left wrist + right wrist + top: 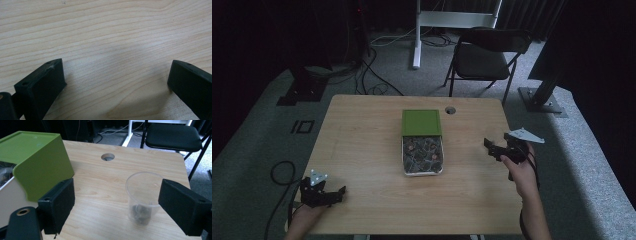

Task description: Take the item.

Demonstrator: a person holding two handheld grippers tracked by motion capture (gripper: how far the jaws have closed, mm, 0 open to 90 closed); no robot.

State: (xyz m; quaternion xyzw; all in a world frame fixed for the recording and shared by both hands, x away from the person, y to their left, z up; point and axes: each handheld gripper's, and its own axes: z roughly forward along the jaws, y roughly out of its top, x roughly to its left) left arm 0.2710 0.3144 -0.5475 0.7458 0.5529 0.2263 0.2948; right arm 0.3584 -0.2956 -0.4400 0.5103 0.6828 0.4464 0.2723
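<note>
- Right claw (pixel 116 205): jaws apart, gripping nothing; clear cup (pixel 142 196) stands between them on the counter (pixel 100 185), right of the green-lidded box (pixel 37 160).
- Left claw (pixel 116 82): jaws apart over bare wood, near-left.

1. I read this as a lab or recording room, not a home: black curtains hang along the far side.
2. Cables (pixel 367 75) trail loose over grey carpet (pixel 257 130) beyond the tabletop's far left corner.
3. Metal stand feet (pixel 542 100) sit off its far right corner.
4. A folding chair (pixel 484 57) and a white frame (pixel 432 20) stand behind the far edge.
</note>
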